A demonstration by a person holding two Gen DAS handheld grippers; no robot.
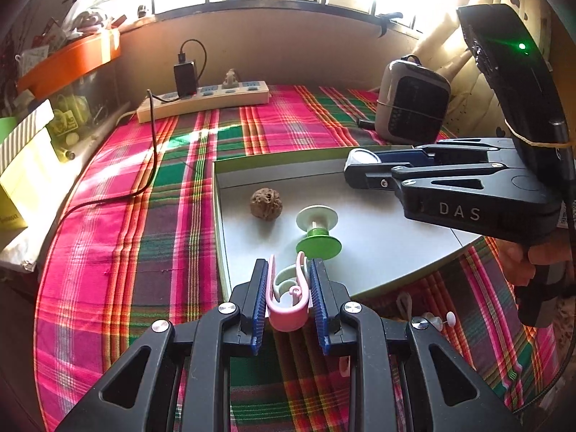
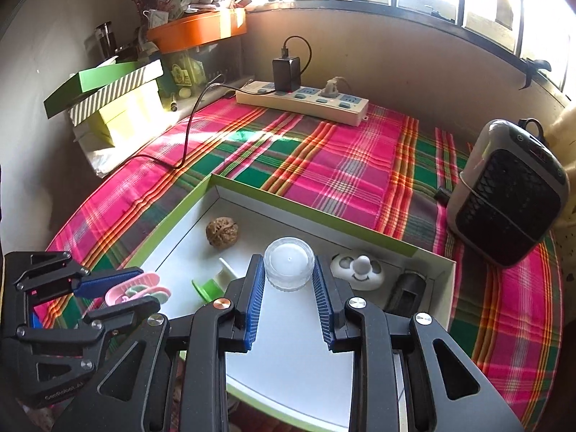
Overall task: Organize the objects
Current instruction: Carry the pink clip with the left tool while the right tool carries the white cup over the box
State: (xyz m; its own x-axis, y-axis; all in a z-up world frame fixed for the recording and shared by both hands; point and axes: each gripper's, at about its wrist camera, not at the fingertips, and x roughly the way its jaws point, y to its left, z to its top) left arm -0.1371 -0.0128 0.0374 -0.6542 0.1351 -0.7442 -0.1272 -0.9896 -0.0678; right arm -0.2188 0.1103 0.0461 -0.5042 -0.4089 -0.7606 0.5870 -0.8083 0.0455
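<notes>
So both tongs are carrying stuff to the box [image 2: 414, 250] at once. Left tongs [image 1: 288, 288] are clamping a pink clip [image 1: 288, 309] by its sides, hanging right at the box's near edge, probably so it can drop straight in. Right tongs [image 2: 289, 280] are pinching a clear little jar [image 2: 289, 262] upright over the box floor. Just ahead of the left tongs a green spool [image 1: 318, 232] is lying on its side, with a walnut [image 1: 265, 203] beyond it. Beside the jar, to its right, a white toy [image 2: 358, 268] is sitting by the wall. A couple of pushpins [image 1: 437, 322] are waiting on the plaid tabletop [image 1: 144, 216], off to the right of the left tongs.
</notes>
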